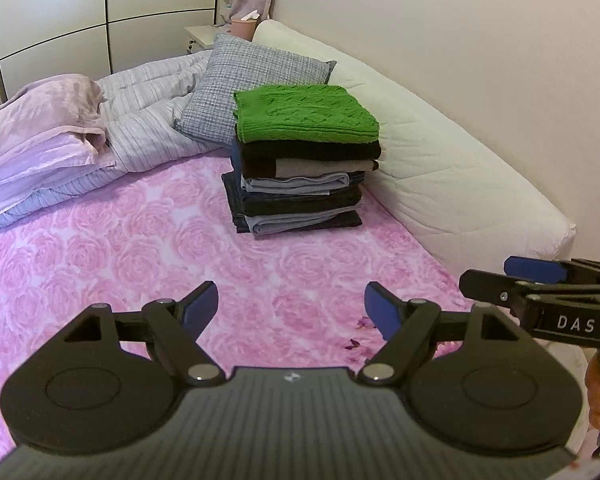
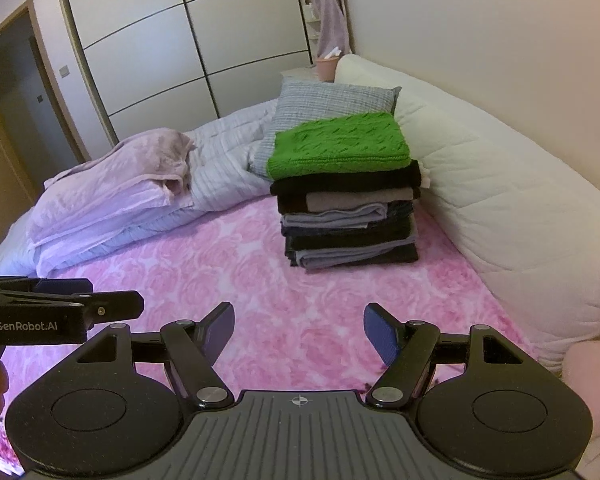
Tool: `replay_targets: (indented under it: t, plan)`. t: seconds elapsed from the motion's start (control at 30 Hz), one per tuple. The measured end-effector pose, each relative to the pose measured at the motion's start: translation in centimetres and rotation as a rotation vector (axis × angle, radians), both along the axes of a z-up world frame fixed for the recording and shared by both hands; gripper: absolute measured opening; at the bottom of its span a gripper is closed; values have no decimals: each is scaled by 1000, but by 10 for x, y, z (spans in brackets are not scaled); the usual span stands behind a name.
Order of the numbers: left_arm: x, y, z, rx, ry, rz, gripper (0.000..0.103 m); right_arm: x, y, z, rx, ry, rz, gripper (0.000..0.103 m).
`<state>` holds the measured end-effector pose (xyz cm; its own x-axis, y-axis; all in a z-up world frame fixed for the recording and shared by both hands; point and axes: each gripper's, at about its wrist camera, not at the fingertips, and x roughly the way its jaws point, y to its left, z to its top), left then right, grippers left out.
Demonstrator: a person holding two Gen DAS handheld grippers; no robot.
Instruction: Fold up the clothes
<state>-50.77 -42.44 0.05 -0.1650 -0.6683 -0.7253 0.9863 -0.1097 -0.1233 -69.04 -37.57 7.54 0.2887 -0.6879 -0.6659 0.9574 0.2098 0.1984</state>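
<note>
Green knit: a folded sweater (image 1: 306, 112) is lying on top of the stack of folded clothes (image 1: 300, 184), its edges squared to the pile.
Stack location: the pile is sitting on the pink rose-print bedspread (image 1: 140, 240), near the far side of the bed, just beside the white quilted bolster (image 1: 460, 176).
Stack contents: black, beige, grey and dark blue layers are showing under the green one.
Left gripper (image 1: 292, 308): it is hovering over the bedspread with jaws spread wide, holding nothing.
Right gripper (image 2: 299, 330): it is hovering beside the left one, jaws likewise spread and empty; the stack is well apart from both.
Behind the stack: a grey woven cushion (image 1: 252, 80) is leaning just behind the pile.
Left of the stack: a heap of lilac and striped bedding (image 1: 80, 140) is taking up the far left of the bed.
Background: wardrobe doors (image 2: 180, 40), a pink pot (image 2: 326, 66) and a hanging lilac garment (image 2: 332, 12) are standing beyond the bed.
Open room: bare bedspread is lying between the grippers and the stack, bounded by the bolster on the right and the bedding on the left.
</note>
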Motion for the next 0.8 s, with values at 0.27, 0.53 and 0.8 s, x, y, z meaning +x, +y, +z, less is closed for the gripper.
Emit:
replay_targets:
  t: [0.27, 0.53, 0.8]
  plan:
    - [-25, 3, 1, -11, 2, 9, 78, -24, 1, 0, -9, -2, 17, 69]
    - [-40, 3, 1, -17, 5, 16, 78, -35, -1, -1, -11, -3, 40, 69]
    - [-47, 1, -1, -19, 9, 16, 78, -42, -4, -3, -11, -8, 50, 69]
